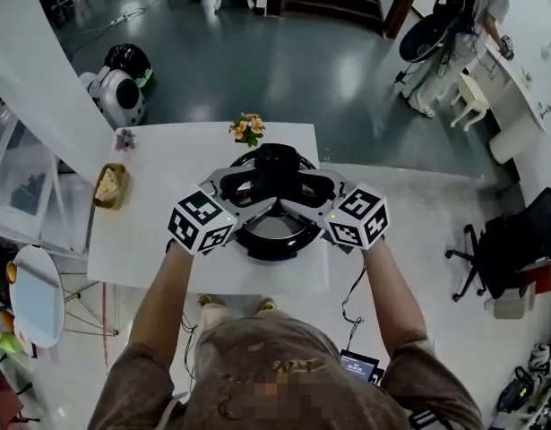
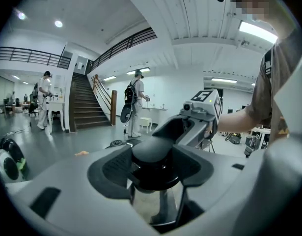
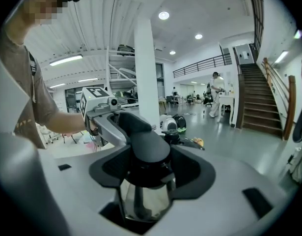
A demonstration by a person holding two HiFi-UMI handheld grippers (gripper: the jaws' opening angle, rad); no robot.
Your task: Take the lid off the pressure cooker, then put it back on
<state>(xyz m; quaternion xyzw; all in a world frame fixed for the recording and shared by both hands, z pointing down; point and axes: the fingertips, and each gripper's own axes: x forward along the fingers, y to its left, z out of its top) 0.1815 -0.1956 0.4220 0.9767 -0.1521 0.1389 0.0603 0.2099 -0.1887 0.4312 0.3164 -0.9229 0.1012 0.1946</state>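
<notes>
1. Black pads on the fingers (image 2: 109,168) of the left gripper (image 2: 155,168) stand wide apart and bear on both flanks of the knob (image 2: 151,154). The grip is made.
2. The right gripper (image 3: 146,168) clamps the same knob from the opposite side, its fingers (image 3: 192,168) equally wide.
3. Below the knob, the polished lid (image 3: 141,200) is visible. The pressure cooker (image 1: 275,245) stands on the white tabletop (image 1: 167,177), directly in front of the person.
4. Step in hand, as judged: handling the lid with a two-handed grip. No view settles whether the lid is seated on the pot or raised clear of it.
5. The next move requires both grippers to act together and keep the lid level. An uneven pull could tilt or jam it.
6. A flower arrangement (image 1: 247,129) stands near the far edge, apart from the cooker.
</notes>
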